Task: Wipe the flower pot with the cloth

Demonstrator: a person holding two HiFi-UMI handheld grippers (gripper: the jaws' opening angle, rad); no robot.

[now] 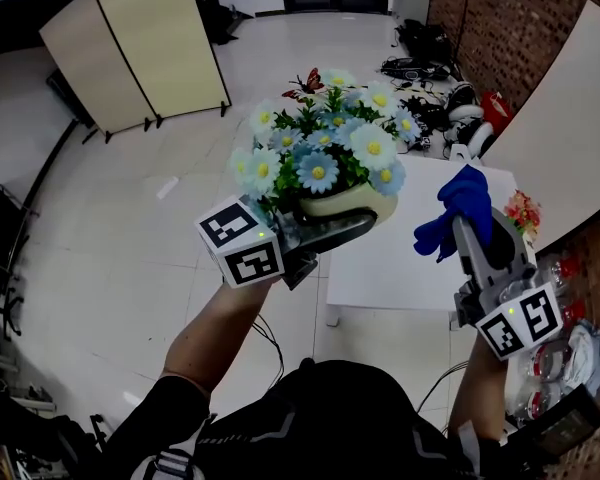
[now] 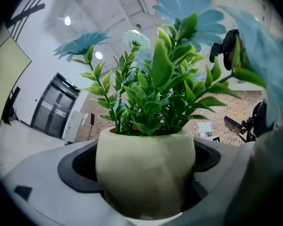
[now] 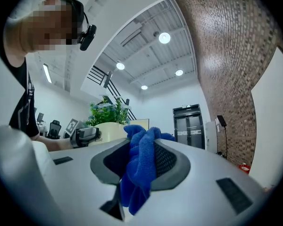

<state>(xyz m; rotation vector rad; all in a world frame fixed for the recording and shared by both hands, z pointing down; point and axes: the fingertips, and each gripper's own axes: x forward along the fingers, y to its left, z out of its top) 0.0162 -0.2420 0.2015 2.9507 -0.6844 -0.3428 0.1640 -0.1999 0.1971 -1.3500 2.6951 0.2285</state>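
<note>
The left tool [image 1: 332, 226] is clamped on the cream flower pot [image 1: 352, 204], with one jaw against each side of its round body. It holds the pot upright in the air, lifted clear of the white tabletop [image 1: 390, 268]. Blue and white flowers [image 1: 320, 153] with green leaves rise from the pot. The right tool [image 1: 472, 228] pinches a bunched blue cloth [image 1: 458, 206] between its jaws, raised above the tabletop, near the pot's right side but not touching it.
</note>
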